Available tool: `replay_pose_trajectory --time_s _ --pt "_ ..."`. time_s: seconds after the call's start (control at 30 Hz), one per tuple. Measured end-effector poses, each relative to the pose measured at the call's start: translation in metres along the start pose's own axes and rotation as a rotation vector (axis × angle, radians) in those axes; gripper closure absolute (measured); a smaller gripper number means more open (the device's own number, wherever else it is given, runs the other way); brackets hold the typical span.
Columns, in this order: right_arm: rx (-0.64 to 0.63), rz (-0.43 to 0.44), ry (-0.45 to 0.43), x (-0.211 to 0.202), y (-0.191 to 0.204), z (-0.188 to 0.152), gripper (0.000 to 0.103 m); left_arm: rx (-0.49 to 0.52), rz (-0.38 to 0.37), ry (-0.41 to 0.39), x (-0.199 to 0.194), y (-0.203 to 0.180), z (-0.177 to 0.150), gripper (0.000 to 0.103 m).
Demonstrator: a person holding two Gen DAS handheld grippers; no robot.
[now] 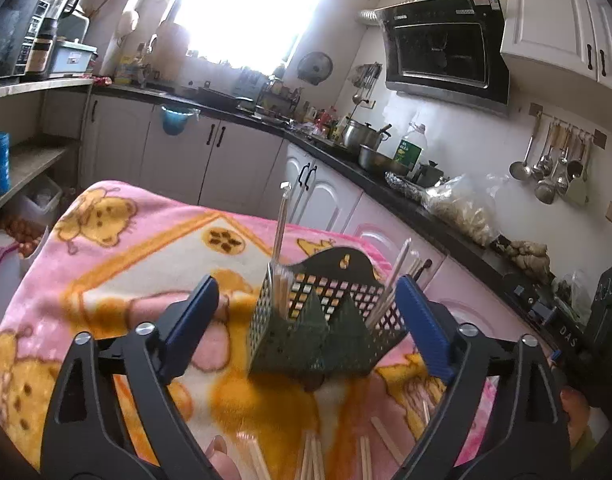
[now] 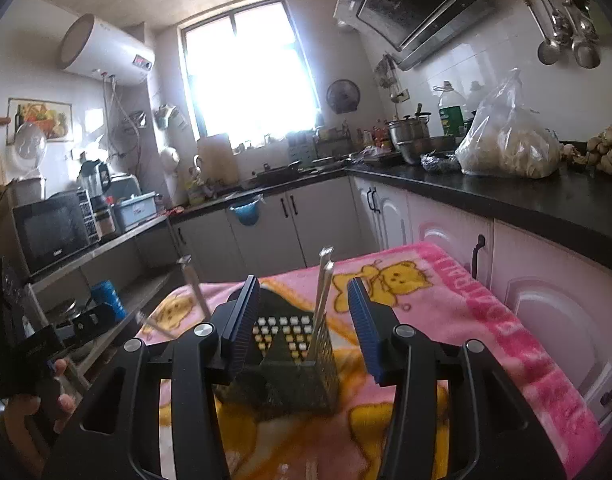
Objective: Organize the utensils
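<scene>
On the pink blanket (image 1: 118, 248), only the left view shows loose chopsticks (image 1: 312, 456); both tongs (image 1: 306, 320) (image 2: 304, 320) gape empty.

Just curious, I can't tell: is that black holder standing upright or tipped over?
Upright: the black holder stands on its base on the pink blanket, chopsticks pointing up from it.

A black perforated holder (image 1: 326, 320) stands on a pink blanket (image 1: 118, 248) patterned with yellow bears.
</scene>
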State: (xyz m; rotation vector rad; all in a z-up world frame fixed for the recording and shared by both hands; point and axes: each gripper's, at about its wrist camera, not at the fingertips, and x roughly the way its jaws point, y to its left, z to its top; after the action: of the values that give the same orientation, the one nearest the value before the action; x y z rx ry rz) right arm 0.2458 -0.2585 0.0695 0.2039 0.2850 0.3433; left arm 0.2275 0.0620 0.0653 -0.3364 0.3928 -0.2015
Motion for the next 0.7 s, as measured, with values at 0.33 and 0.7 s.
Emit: replay_pose_trajectory --time_s 0.33,0.7 --pt "-0.05 0.035 0.061 -0.025 0.019 -0.023 0.059 -0.009 0.015 0.043 -0.019 0.002 -0.024 0.021" --pt "-0.088 0.065 0.125 -0.037 0.033 -0.043 0.059 0.0 0.03 0.083 -0.028 0.001 -0.044 0.021"
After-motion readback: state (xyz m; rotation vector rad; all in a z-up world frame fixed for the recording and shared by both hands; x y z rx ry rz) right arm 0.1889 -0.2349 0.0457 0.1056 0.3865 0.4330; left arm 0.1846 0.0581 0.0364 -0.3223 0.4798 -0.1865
